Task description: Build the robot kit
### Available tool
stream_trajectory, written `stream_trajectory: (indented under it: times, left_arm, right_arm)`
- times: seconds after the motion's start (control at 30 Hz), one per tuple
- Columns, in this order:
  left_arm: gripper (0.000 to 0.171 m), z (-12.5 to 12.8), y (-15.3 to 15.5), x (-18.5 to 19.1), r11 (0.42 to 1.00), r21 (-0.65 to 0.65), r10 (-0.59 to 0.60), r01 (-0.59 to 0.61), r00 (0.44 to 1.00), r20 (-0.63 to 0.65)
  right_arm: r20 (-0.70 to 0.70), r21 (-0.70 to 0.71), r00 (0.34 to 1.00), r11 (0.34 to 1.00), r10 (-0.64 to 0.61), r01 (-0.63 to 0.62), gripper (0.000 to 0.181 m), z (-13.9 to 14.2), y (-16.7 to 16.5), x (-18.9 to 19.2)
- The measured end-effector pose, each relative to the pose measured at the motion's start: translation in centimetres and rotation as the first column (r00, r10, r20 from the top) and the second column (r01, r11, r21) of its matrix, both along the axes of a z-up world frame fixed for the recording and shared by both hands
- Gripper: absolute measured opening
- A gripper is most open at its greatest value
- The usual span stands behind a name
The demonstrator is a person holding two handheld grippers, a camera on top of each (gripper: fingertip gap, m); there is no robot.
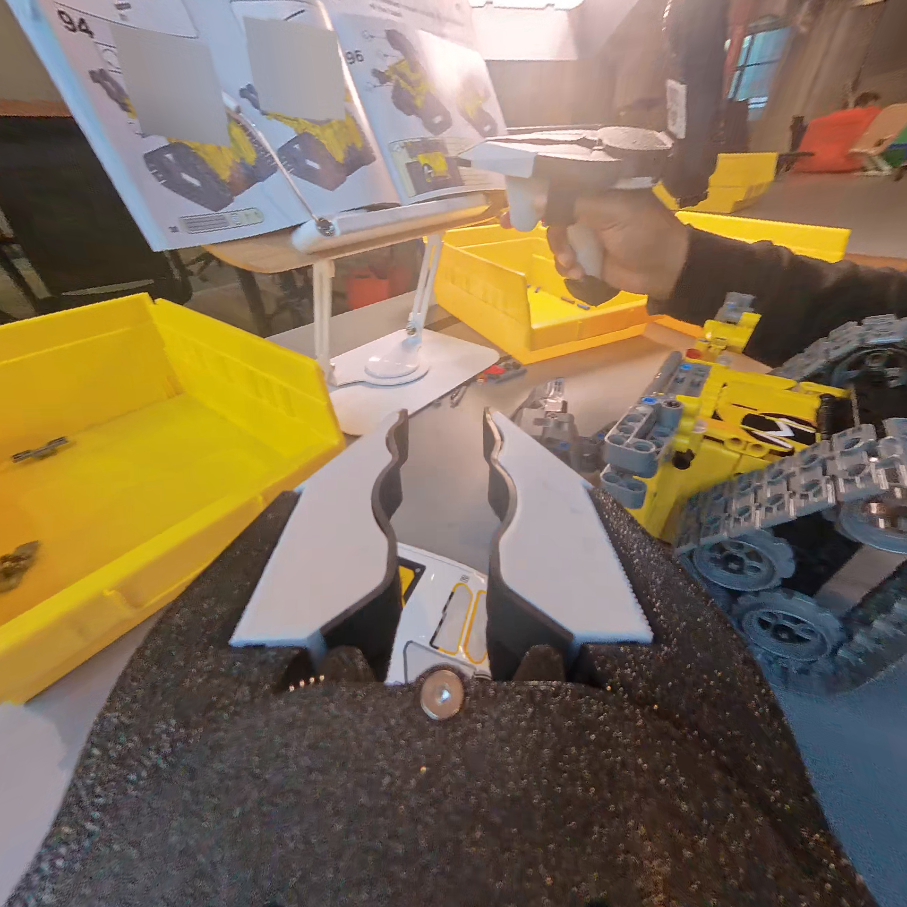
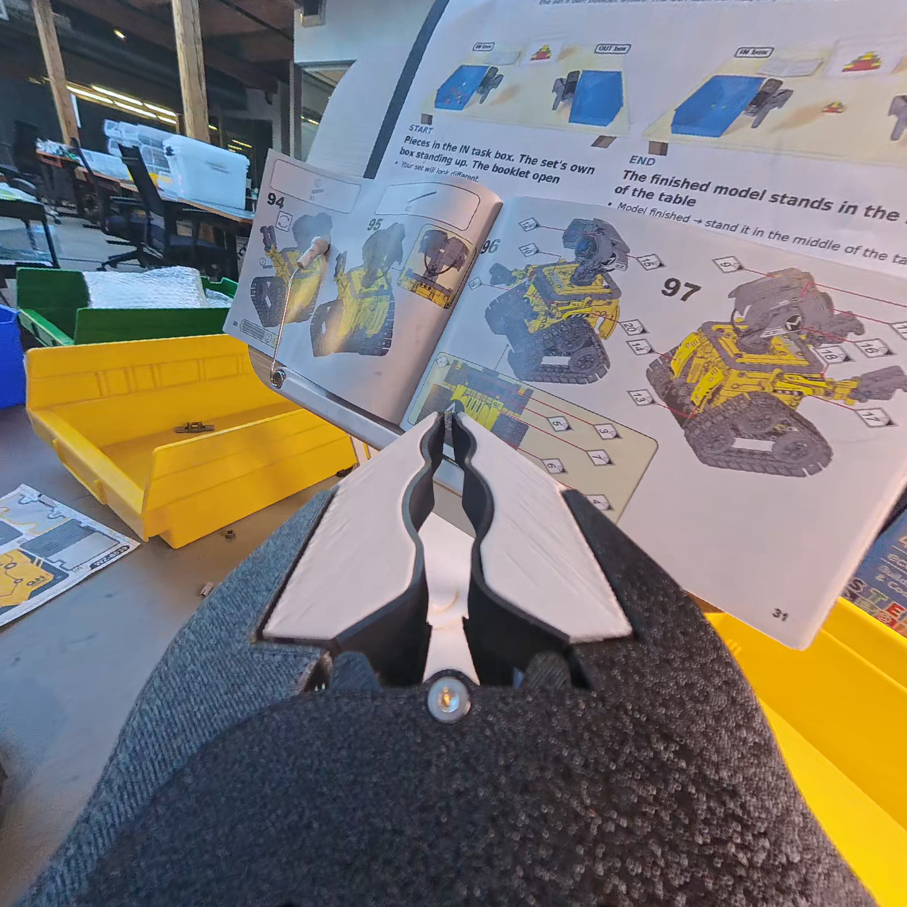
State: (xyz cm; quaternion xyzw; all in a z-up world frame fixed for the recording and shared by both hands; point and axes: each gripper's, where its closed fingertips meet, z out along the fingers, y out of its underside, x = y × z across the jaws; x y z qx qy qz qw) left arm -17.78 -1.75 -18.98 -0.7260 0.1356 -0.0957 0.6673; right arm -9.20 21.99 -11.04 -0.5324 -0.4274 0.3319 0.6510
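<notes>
My left gripper (image 1: 444,427) is open and empty, low over the grey table, with a white sticker sheet (image 1: 441,603) under its fingers. A yellow and grey tracked brick model (image 1: 711,441) lies just to its right. My right gripper (image 2: 447,418) is shut, its tips at the lower edge of the right page of an open instruction booklet (image 2: 687,392) on a stand. A thin dark sliver shows between the tips; I cannot tell what it is. In the left wrist view a hand (image 1: 628,245) holds the right gripper (image 1: 466,159) against the booklet (image 1: 294,147).
A yellow bin (image 1: 235,353) with small dark pieces stands left, also in the right wrist view (image 2: 196,471). Another yellow bin (image 1: 491,275) stands behind the stand's white base (image 1: 407,363). Loose small parts (image 1: 500,368) lie on the table. A green bin (image 2: 122,324) is farther back.
</notes>
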Motion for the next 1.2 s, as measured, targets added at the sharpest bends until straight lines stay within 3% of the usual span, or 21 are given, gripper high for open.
stream_trajectory:
  times: [1.2]
  left_arm:
    - [0.029, -0.6, 0.4, -0.3, 0.998, 0.000, 0.056, -0.057, 0.994, -0.095]
  right_arm:
    - [0.039, -0.002, 0.999, 1.000, -0.018, 0.018, 0.004, -0.9, 1.0, -1.1]
